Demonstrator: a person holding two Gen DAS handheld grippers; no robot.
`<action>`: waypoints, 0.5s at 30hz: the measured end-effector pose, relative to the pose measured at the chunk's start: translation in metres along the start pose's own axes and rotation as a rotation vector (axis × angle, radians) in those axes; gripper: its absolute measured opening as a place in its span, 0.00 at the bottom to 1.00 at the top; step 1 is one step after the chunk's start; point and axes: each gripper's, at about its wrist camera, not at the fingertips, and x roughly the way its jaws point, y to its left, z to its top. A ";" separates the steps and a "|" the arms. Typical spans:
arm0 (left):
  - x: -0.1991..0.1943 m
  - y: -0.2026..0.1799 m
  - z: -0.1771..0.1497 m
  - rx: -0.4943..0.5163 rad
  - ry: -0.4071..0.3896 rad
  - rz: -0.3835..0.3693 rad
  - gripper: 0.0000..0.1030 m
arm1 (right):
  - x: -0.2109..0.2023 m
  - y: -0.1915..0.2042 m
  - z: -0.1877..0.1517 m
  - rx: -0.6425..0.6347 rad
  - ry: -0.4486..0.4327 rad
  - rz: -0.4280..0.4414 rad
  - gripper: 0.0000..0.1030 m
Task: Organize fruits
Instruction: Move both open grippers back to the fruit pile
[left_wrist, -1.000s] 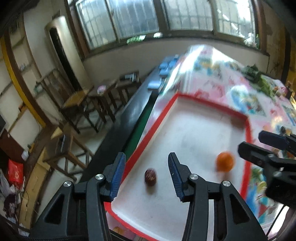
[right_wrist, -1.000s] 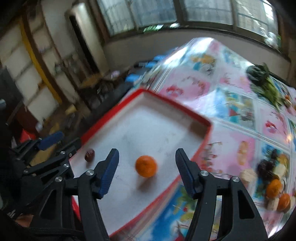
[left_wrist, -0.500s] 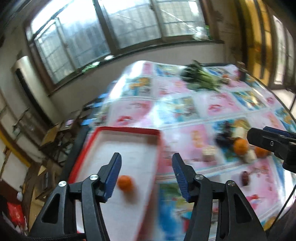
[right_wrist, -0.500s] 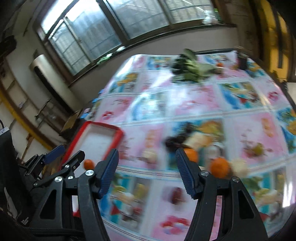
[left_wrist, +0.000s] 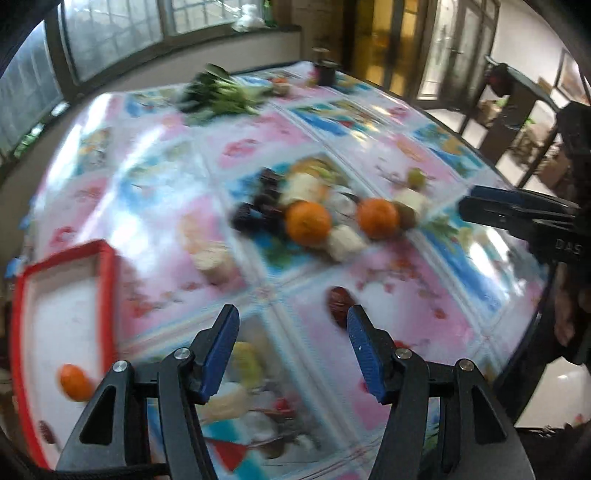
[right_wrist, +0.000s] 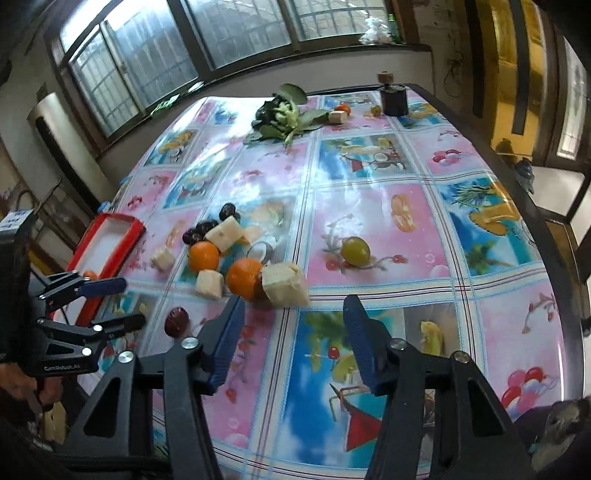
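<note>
Blue-padded jaws of left gripper (left_wrist: 291, 325) and right gripper (right_wrist: 293, 314) spread wide, empty, above tablecloth (right_wrist: 369, 206).

left gripper (right_wrist: 123, 302) body: "GenRobot.AI" | right gripper (left_wrist: 517, 210) body: "DAS", cut off

Two oranges (right_wrist: 221, 267) clustered mid-table; one orange (left_wrist: 75, 382) in red tray (left_wrist: 107, 291).

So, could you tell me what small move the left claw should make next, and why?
Probably ease the left claw forward and slightly right, down over the dark red date. It is open and empty, and the date lies alone on the tablecloth just past its right fingertip. The red tray already holds one orange, so loose fruit is likely next.
</note>
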 end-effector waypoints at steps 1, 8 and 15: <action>0.005 -0.001 0.000 -0.006 0.013 -0.007 0.59 | 0.002 0.000 0.000 -0.010 0.003 0.005 0.54; 0.012 0.001 -0.003 -0.054 0.023 -0.105 0.59 | 0.013 0.005 0.001 -0.046 0.024 0.015 0.54; 0.015 0.000 -0.005 -0.066 0.033 -0.151 0.59 | 0.034 0.008 0.007 -0.096 0.050 -0.047 0.54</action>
